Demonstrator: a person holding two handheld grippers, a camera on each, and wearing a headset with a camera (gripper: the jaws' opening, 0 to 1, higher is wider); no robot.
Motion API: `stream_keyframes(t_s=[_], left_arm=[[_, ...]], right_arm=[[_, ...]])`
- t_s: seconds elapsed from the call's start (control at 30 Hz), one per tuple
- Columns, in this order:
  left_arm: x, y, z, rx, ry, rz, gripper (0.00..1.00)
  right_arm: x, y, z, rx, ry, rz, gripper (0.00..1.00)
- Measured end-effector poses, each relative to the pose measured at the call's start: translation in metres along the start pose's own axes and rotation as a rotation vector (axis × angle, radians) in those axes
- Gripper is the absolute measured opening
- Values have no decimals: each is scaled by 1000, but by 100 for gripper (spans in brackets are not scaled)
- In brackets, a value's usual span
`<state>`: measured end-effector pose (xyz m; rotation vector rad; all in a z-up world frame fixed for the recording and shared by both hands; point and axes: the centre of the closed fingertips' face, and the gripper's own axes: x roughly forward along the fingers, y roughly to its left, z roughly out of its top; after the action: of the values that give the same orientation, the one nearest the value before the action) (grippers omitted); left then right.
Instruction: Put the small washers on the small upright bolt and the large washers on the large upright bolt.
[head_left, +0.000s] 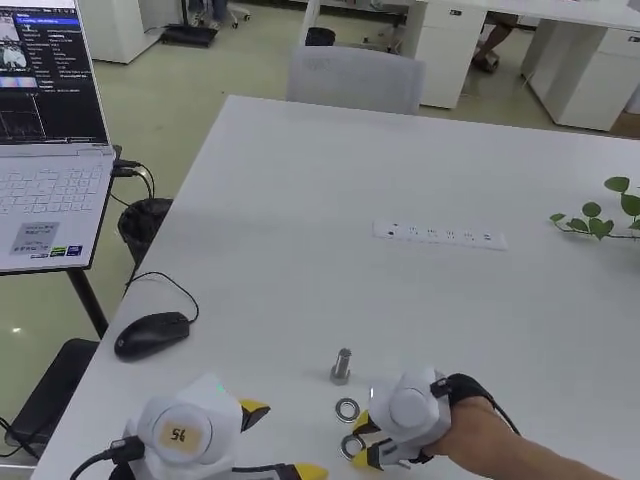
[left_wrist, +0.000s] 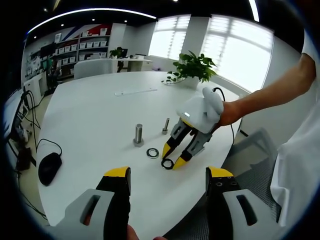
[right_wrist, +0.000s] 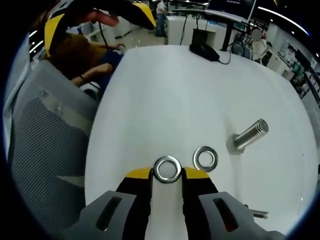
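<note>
In the right gripper view my right gripper (right_wrist: 167, 176) is shut on a steel washer (right_wrist: 167, 169), pinched between its yellow tips low over the white table (right_wrist: 165, 95). A second washer (right_wrist: 205, 158) lies flat just beside it. The large bolt (right_wrist: 250, 135) stands past that washer, and the small bolt (right_wrist: 257, 214) is farther off. In the head view the right gripper (head_left: 360, 442) holds its washer (head_left: 352, 446) near the loose washer (head_left: 347, 409) and the large bolt (head_left: 341, 366). My left gripper (left_wrist: 168, 175) is open and holds nothing, short of the right gripper (left_wrist: 174, 157).
A black mouse (head_left: 152, 335) with its cable lies at the table's left edge. A white power strip (head_left: 440, 236) sits mid-table and a plant (head_left: 600, 215) at the right. A laptop (head_left: 50, 180) stands on a side stand, and a grey chair (head_left: 350, 80) at the far edge.
</note>
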<state>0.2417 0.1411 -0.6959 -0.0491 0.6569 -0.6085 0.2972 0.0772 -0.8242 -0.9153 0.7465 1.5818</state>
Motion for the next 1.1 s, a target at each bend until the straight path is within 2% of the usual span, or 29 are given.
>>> stream_keyframes(t_s=[0.3,0.67,0.83,1.1], left_arm=[[-2,3,-3,-12,1,11,60],[-2,2,-4,-15,1,10,60],[-3,4,-4,-18,-1,12,60],[-2,4,-3,-16,-4,11,60]], right_arm=[[-5,-1,1,33,-16,-24,23],[-19,-17,8,86,-58,-74,23],[-30,-27,14,104,-87,-111,23],[-48,-51,27,118,-121,-172,23]])
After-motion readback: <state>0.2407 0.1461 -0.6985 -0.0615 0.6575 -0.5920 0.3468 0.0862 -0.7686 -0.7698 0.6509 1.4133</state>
